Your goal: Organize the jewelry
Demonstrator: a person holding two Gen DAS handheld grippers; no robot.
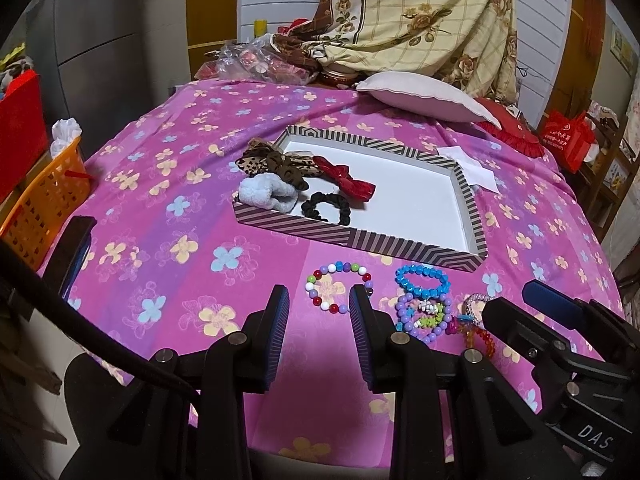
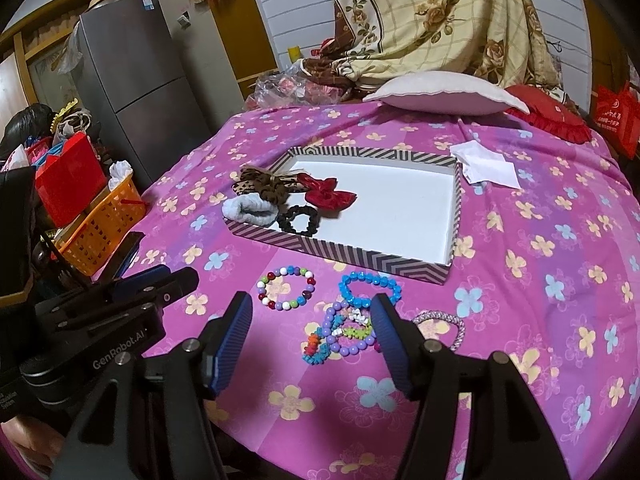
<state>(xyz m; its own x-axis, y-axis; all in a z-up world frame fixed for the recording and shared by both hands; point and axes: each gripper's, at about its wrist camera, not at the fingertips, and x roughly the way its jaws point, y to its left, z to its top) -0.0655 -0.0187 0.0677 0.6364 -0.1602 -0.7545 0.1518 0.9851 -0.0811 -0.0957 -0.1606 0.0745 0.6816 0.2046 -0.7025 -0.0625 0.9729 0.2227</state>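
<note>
Pink flower-print cloth (image 1: 168, 184) covers the bed I work over, with a cream checked blanket (image 1: 432, 12) heaped at the far side. On the cloth sits a shallow striped cardboard tray with a white floor (image 1: 424, 204); at its left end lie a leopard-print fabric bow (image 1: 272, 162), a red bow (image 1: 346, 180), a pale blue fluffy scrunchie (image 1: 264, 196) and a black scrunchie (image 1: 328, 208). The right half of the tray is bare.

Hair pieces look sorted; I judge the bracelets come next, none yet lifted. They lie on the cloth just before the tray: a multicoloured round-bead bracelet (image 1: 338, 288) alone, then a bright blue faceted-bead bracelet (image 2: 370, 288) touching a tangle of a lilac bead bracelet (image 2: 344, 336) and small coloured charm bands.

My left gripper (image 1: 319, 320) hovers with jaws apart and empty, the multicoloured bracelet just beyond its right finger. My right gripper (image 2: 312, 340) also stands apart and empty, its jaws straddling the tangle. Next I would need to pinch one band without dragging its neighbours.

Only the right view shows the pink sparkly bangle (image 2: 444, 326) whole and the grey fridge (image 2: 136, 60); the left view shows the multicoloured bracelet closest.
</note>
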